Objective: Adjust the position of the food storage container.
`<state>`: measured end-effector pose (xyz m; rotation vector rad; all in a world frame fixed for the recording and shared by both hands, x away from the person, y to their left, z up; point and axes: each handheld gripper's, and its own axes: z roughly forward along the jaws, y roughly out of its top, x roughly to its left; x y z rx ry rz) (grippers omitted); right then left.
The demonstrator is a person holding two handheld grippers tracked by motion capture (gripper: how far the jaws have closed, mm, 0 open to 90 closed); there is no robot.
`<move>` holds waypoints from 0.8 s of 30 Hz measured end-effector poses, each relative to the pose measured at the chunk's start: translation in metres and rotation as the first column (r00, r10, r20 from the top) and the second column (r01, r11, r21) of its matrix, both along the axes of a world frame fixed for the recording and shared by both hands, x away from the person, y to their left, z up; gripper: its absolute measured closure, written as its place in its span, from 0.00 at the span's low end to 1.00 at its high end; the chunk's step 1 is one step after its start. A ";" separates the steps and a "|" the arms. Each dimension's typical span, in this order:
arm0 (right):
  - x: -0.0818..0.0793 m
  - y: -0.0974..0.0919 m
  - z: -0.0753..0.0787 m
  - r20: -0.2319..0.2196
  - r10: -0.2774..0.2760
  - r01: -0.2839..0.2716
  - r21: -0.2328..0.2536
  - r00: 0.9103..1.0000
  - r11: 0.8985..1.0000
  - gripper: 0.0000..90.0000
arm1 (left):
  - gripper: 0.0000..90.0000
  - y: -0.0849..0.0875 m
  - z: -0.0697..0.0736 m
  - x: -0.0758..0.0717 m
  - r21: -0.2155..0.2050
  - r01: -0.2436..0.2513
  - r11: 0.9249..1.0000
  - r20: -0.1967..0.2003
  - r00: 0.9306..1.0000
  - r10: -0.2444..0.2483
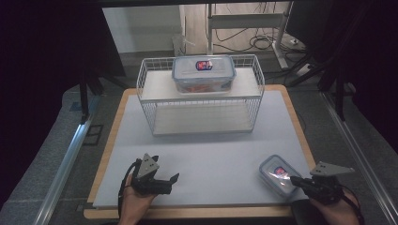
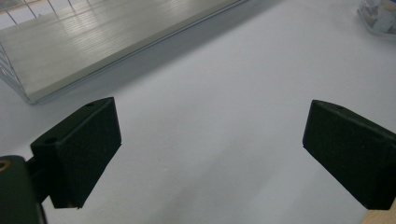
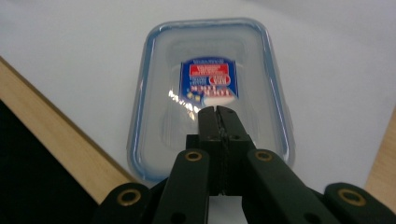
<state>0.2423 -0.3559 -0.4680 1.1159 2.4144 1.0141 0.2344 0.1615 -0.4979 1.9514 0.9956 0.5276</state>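
A small clear container point(image 1: 278, 174) with a blue-rimmed lid and a red and blue label lies at the front right of the white mat. My right gripper point(image 1: 295, 180) points at its near end. In the right gripper view the two jaws are pressed together with nothing between them, and the right gripper point(image 3: 218, 111) hangs over the lid of the small container point(image 3: 210, 70). My left gripper point(image 1: 172, 182) rests at the front left, held by a hand. The left gripper point(image 2: 210, 135) stands open over bare mat.
A white wire rack point(image 1: 149, 93) stands at the back middle of the mat point(image 1: 211, 150), with a larger lidded container point(image 1: 203, 73) on its top shelf. The rack's lower shelf point(image 2: 93, 42) and a corner of the small container point(image 2: 380, 14) show ahead of the left gripper. The wooden table edge point(image 1: 197, 213) runs along the front.
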 end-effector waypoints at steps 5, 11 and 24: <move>-0.009 -0.015 0.000 -0.023 -0.019 0.020 0.048 1.000 0.999 1.00 | 0.05 0.001 0.000 0.000 -0.002 -0.007 1.000 0.000 1.000 0.007; -0.013 -0.023 -0.004 -0.033 -0.041 0.042 0.023 0.999 0.999 1.00 | 0.05 0.001 0.000 0.001 -0.005 -0.008 1.000 -0.005 1.000 0.008; 0.004 -0.015 -0.009 0.013 -0.057 0.056 0.052 0.998 0.997 1.00 | 0.05 0.000 -0.003 0.004 -0.011 0.009 1.000 -0.019 1.000 -0.009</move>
